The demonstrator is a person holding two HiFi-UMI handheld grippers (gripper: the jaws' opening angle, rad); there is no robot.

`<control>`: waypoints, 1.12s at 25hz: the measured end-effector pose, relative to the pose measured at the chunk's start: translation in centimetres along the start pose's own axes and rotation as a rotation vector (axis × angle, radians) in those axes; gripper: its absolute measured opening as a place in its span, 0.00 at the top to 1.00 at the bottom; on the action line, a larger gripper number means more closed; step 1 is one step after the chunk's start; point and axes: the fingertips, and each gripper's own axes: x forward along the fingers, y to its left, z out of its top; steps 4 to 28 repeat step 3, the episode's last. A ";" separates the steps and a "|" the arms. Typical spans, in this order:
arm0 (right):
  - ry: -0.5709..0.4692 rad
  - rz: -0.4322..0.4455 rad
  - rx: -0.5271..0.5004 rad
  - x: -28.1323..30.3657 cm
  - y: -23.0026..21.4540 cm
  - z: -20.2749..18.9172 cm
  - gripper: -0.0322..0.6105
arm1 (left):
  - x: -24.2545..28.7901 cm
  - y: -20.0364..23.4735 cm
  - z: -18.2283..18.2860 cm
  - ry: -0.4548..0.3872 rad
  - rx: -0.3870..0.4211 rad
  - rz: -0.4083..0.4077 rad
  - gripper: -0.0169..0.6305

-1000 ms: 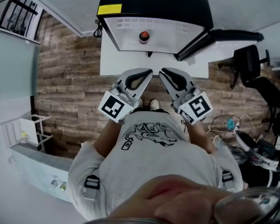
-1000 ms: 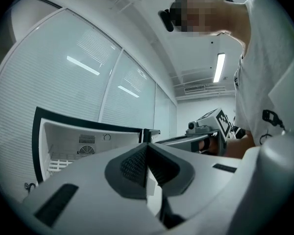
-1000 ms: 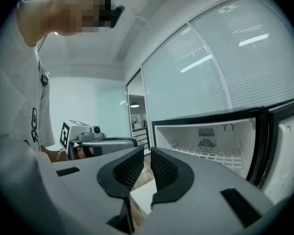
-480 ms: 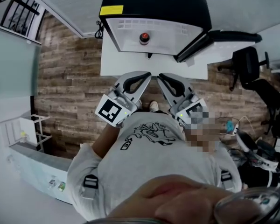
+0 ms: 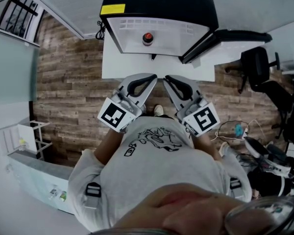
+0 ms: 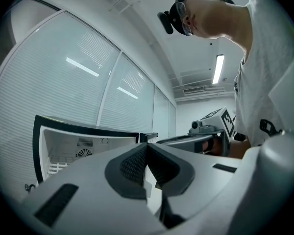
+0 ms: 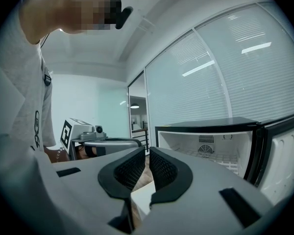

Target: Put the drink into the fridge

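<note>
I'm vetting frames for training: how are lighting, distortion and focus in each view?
Head view: even, dull light; strong fisheye bends the fridge; bottom edge out of focus. Left gripper view: dark round vignette, ceiling light blown out, streaks reflected on the glass wall. Right gripper view: same vignette, bluish cast, fridge interior sharp.

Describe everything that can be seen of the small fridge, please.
The fridge is a small box with a black top and outer shell and a white lining. A yellow label sits on one top corner. Its door is swung wide open to the right in the head view. Inside show a wire shelf, a round fan vent on the back wall and a round red-topped thing. It stands upright on a white platform.
</note>
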 end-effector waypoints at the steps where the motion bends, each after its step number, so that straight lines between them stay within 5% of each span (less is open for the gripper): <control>1: -0.001 -0.001 0.000 0.0 0.0 0.0 0.87 | 0.1 0.0 0.0 0.001 0.000 -0.002 0.97; 28: -0.006 -0.006 0.000 0.0 -0.2 0.1 0.87 | 0.2 0.0 -0.1 0.003 -0.001 -0.005 0.97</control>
